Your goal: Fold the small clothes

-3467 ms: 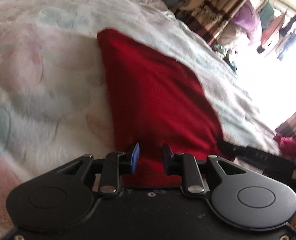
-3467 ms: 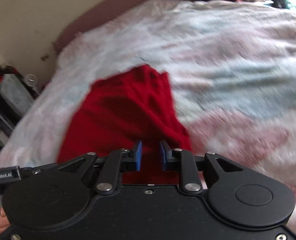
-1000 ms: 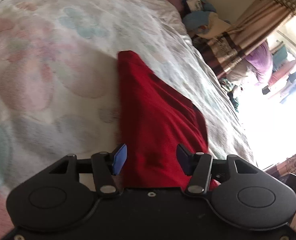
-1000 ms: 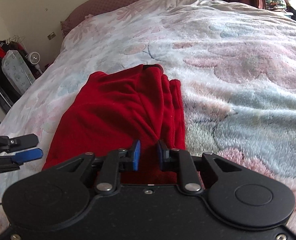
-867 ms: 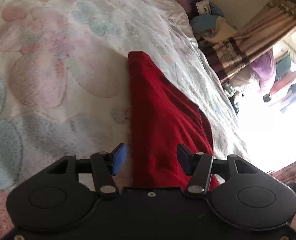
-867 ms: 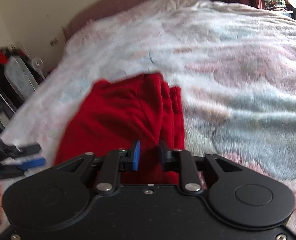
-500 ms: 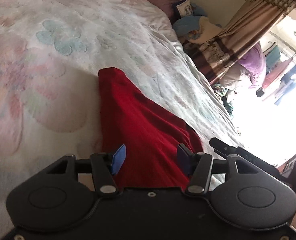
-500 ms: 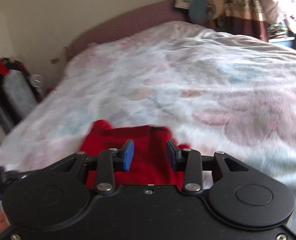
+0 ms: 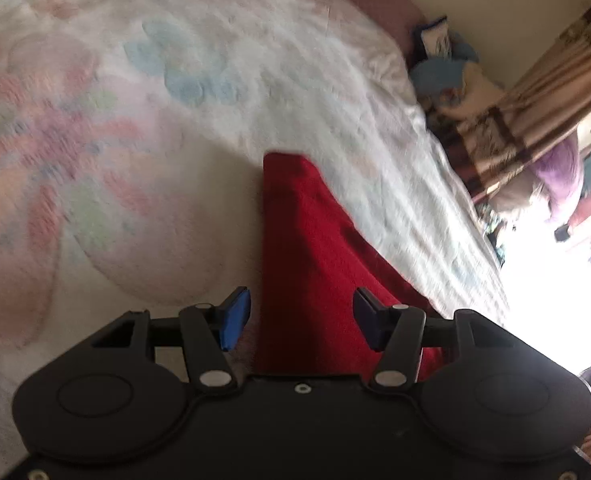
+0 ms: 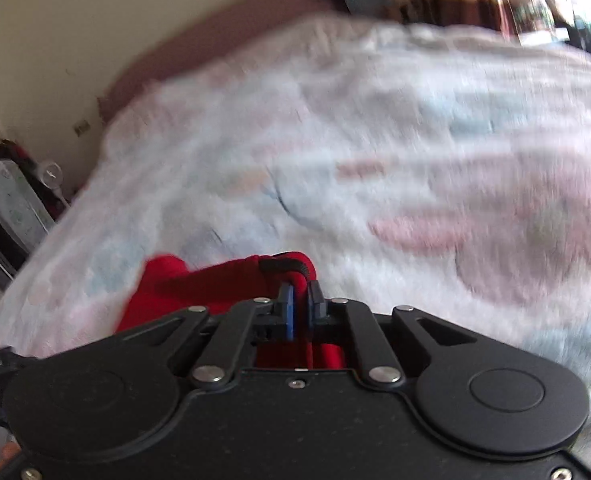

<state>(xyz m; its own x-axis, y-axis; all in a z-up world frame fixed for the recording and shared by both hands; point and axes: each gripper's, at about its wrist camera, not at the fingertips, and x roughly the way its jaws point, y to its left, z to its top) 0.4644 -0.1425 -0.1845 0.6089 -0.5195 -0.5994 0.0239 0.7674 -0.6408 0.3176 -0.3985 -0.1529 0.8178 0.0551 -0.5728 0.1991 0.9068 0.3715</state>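
A red garment lies on the flowered bedspread as a long folded strip. My left gripper is open, its blue-padded fingers wide apart over the garment's near end, holding nothing. In the right wrist view the garment bunches up just ahead of my right gripper, whose jaws are closed together with red fabric and a dark hem at their tips.
The bed's headboard and wall lie at the far end. Curtains and piled clothes stand beside the bed. Bags and a bottle sit at the bed's left side. The image is motion blurred.
My right gripper opened half a second ago, then closed again on the garment's edge near the hem. My left gripper stays open and has shifted over the garment's near end.
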